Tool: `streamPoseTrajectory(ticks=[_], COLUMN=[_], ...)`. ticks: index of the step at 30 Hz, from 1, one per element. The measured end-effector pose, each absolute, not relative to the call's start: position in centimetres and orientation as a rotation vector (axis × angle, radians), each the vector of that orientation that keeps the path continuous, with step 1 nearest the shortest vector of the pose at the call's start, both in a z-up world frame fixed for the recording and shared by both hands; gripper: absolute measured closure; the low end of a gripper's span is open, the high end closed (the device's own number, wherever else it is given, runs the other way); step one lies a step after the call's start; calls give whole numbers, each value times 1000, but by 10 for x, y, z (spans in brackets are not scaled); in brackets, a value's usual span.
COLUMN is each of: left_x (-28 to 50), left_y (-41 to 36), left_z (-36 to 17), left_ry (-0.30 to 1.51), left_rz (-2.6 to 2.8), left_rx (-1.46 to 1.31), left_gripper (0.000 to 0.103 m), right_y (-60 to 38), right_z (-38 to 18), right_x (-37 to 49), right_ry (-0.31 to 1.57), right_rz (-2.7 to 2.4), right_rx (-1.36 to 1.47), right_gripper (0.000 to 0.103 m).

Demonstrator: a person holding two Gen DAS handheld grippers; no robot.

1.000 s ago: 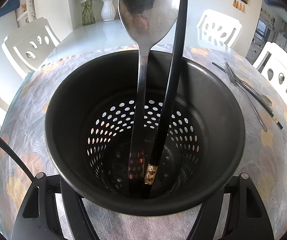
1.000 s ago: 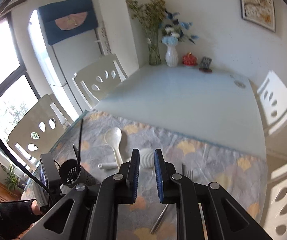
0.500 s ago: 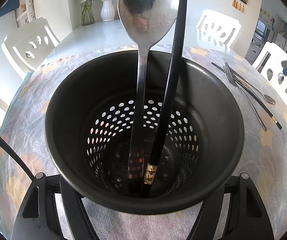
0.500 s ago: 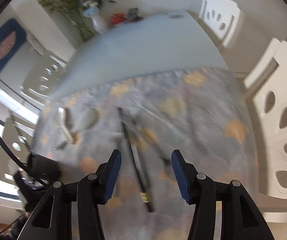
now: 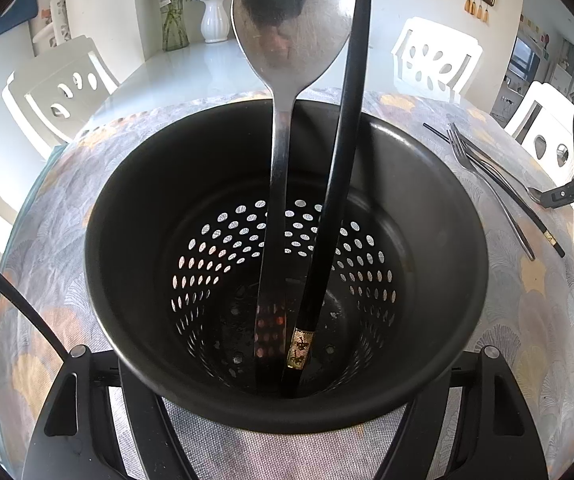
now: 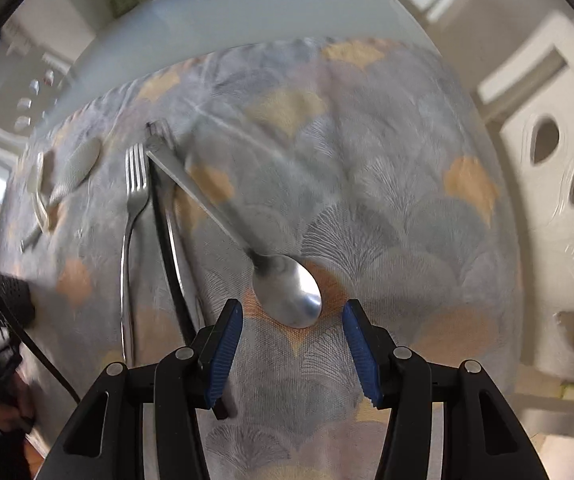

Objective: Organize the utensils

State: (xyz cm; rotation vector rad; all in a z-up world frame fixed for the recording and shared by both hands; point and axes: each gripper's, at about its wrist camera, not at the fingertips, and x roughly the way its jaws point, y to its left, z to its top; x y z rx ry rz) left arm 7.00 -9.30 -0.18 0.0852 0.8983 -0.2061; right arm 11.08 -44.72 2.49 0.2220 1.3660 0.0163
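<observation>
Left gripper (image 5: 287, 424) fingertips are hidden under the black perforated holder (image 5: 287, 408), which sits between the fingers; grip contact cannot be told. In the holder a large steel spoon (image 5: 287, 40) and a black chopstick (image 5: 347, 120) are stood, the chopstick cut off at the top edge. Right wrist view is blurred. Right gripper (image 6: 293, 352) is spread wide, nothing held, with the small spoon (image 6: 287, 292) bowl seen between the blue pads (image 6: 223, 356), untouched. A fork (image 6: 135, 184) and second chopstick (image 6: 163, 232) are laid just left of it on the patterned tablecloth (image 6: 387, 200), bare cloth to the right.
</observation>
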Motion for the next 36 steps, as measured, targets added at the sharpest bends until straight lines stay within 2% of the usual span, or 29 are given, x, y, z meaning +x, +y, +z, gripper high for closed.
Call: streamPoseTrajectory(ticks=[4,5,6,12,16,21,27,30,36], left_x=[70,70,70,71,71,71,70,71,72], left_y=[-93,-93,-93,-92,-91,-92,-91,-92,-92], left_z=[-2,-2,-2,-2,-2,-2,-2,-2,-3], left_ry=[898,898,898,899,900,900,900,903,907], left_rz=[-206,-206,-207,-205,-206,-206,-209,-213,-220], left_rx=[85,86,86,90,92,92,90,91,99], left_gripper=[28,28,28,27,27,27,27,25,23], right_y=[-458,-458,-456,-445,-456,-483,-487,-474,-469], right_z=[26,27,27,30,39,54,42,35,18], right_x=[101,98,97,121,161,169,110,104,163], right_ry=[1338,1329,1329,1290,1174,1168,1300,1333,1269], right_rz=[35,39,38,-28,-135,-85,-50,-34,-136], right_rx=[333,341,335,216,140,451,785,790,712], right_gripper=[55,64,68,83,84,82,82,82,82])
